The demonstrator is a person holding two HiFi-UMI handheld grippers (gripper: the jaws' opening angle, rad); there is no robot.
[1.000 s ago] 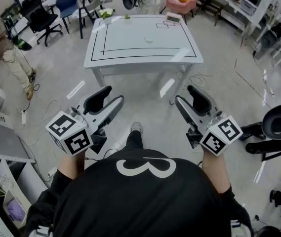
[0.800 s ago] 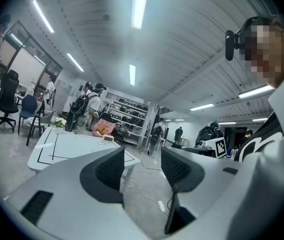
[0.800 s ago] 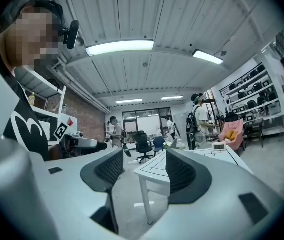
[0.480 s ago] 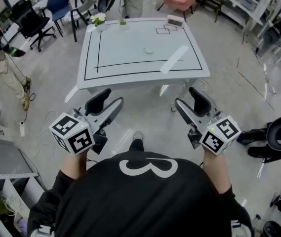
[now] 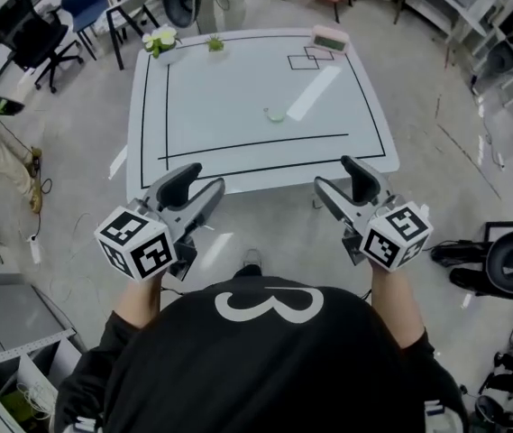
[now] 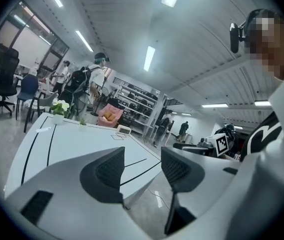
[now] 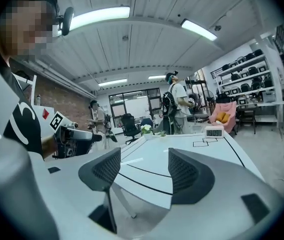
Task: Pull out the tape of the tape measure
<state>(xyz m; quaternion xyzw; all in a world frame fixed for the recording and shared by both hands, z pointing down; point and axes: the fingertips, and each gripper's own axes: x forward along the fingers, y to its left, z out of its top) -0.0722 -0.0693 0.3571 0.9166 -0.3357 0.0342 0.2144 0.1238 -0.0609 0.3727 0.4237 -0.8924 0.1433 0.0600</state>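
Person in a black top stands at the near edge of a white table (image 5: 238,88) marked with black lines, seen from above, with a gripper in each hand. The left gripper (image 5: 200,177) and the right gripper (image 5: 333,171) are both held just short of the table's front edge and point toward it, well apart from each other.

The left gripper's jaws stand apart with nothing between them. The right gripper's jaws have just been opening; they too stand apart and are empty.

A small pale object (image 5: 275,114) lies near the middle of the table, beyond both grippers and touched by neither. It is probably the tape measure, though it is too small to tell for certain. At the far edge sit a pot of white flowers (image 5: 160,41), a small green plant (image 5: 215,43) and a little clock (image 5: 330,37).

The task appears not yet begun: no tape shows drawn out and nothing is gripped. Left to do are reaching the object, holding its case, catching the tape's end and pulling.
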